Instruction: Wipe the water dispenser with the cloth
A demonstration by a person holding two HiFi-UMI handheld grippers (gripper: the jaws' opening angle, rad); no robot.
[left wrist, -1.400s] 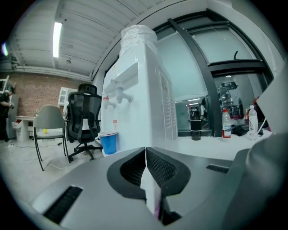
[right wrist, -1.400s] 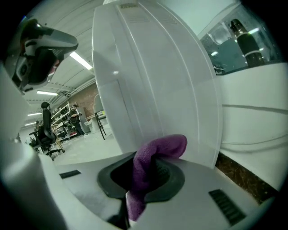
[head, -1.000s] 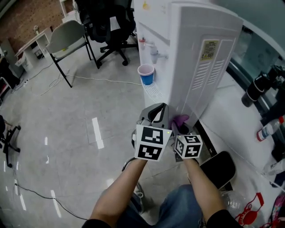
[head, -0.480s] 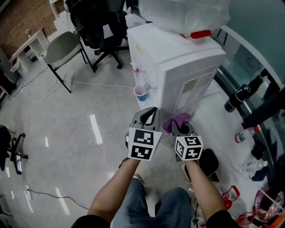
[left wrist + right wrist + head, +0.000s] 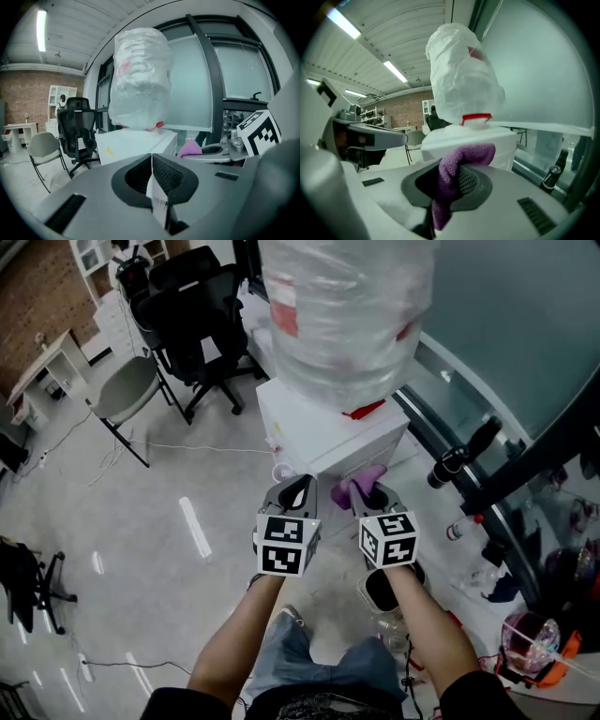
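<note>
Polished grey floor [image 5: 141,521] spreads to the left of both tongs, with a grey chair [image 5: 127,390] and a black office chair [image 5: 197,306] well beyond them. Straight ahead of the tongs stands the white water dispenser [image 5: 328,432], with a big bottle [image 5: 342,306] wrapped in clear plastic on top of it.

The right tongs [image 5: 373,493] are clamped on the purple cloth [image 5: 361,482]. In the right gripper view the cloth [image 5: 461,157] is pinched between the jaws, bulges forward over their tips and hangs down behind them. The dispenser [image 5: 464,138] sits just past that fold. Whether the fabric already touches the near edge cannot be told from either view.

The left tongs [image 5: 298,486] are held beside the right ones, level with them. Their jaws [image 5: 151,161] are together. Only a thin white strip [image 5: 157,201] shows in the seam, and what it is cannot be made out.

By my reading, this is the approach: the cloth is held ready in front of the dispenser and wiping has not clearly begun. The next move would be to push the right tongs forward until the bulging fold lies flat on the white top or side. The cloth would then be drawn across with steady pressure, keeping the hard jaw tips off the casing and clear of the bottle's neck. The left tongs have no job yet and mainly need to stay out of the way.
</note>
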